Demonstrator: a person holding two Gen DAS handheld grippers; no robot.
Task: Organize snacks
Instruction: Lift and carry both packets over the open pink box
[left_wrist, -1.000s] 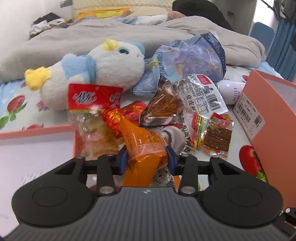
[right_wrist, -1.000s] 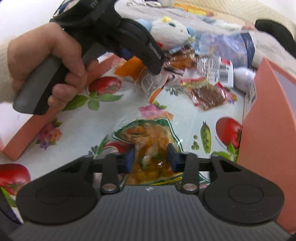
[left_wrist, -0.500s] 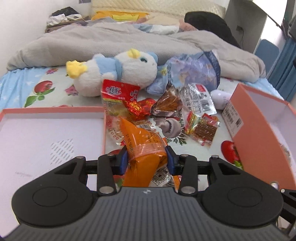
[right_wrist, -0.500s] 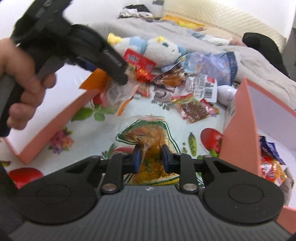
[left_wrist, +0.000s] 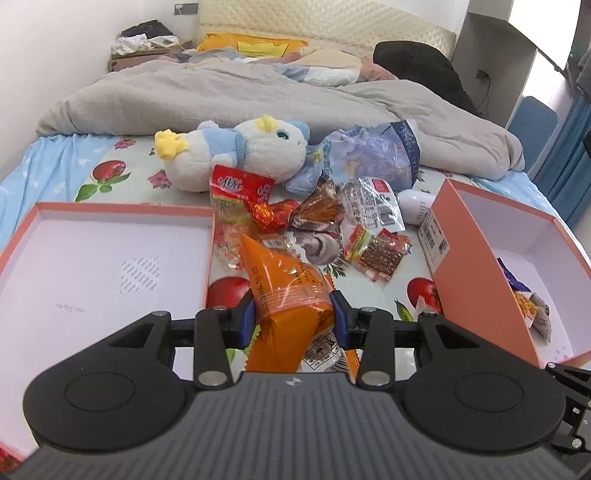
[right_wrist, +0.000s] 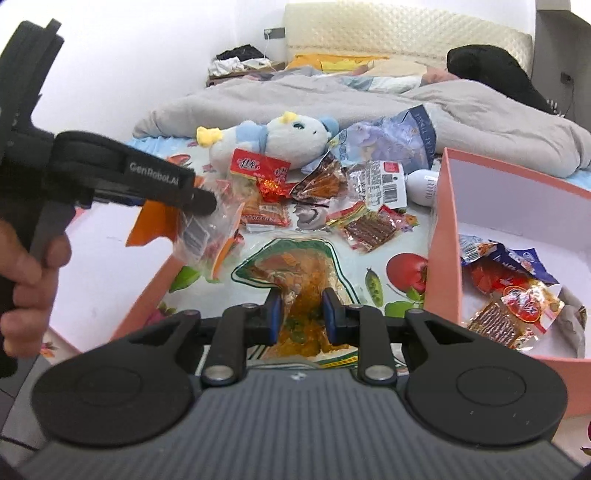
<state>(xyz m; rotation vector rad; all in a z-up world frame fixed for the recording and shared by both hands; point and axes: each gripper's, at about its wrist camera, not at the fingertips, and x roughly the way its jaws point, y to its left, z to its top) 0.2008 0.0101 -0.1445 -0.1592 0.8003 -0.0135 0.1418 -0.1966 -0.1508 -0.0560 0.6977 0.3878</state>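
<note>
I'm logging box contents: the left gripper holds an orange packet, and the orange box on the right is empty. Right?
Not quite. The left gripper does hold the orange packet, but the right-hand orange box already holds snack packets, as the right wrist view shows.

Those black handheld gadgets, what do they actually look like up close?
Each is matte black plastic. The right gripper has a ribbed grey deck, two round discs, silver pivot pins and blue-padded fingers. The left gripper looks the same from its own camera; seen from the side it has a pistol-style handle and white "GenRobot.AI" lettering. No cables or sleeves show.
</note>
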